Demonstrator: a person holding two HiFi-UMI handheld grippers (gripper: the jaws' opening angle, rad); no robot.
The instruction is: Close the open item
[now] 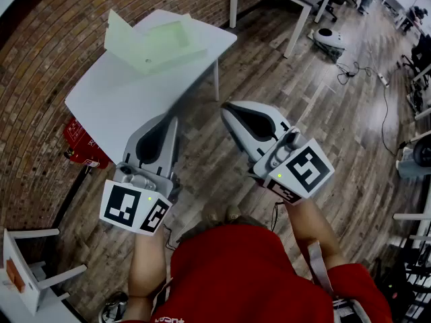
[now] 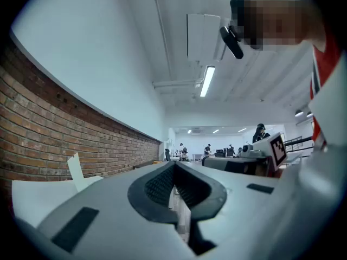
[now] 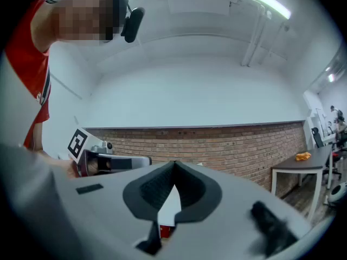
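Forearms (image 1: 148,264) forward, left hand-held gripper (image 1: 172,118) and right hand-held gripper (image 1: 226,108) level, clenched empty, short of box (image 1: 151,42).

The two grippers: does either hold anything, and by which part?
Nothing is held. The left gripper and the right gripper are both shut on nothing, away from the open box.

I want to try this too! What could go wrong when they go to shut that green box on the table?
1. The green box looks light and sits near the edge of the table, so a hard push on its raised lid might slide it off.
2. Both the left gripper and the right gripper have their fingers shut, so they can only nudge the lid, and it might slip or bend.
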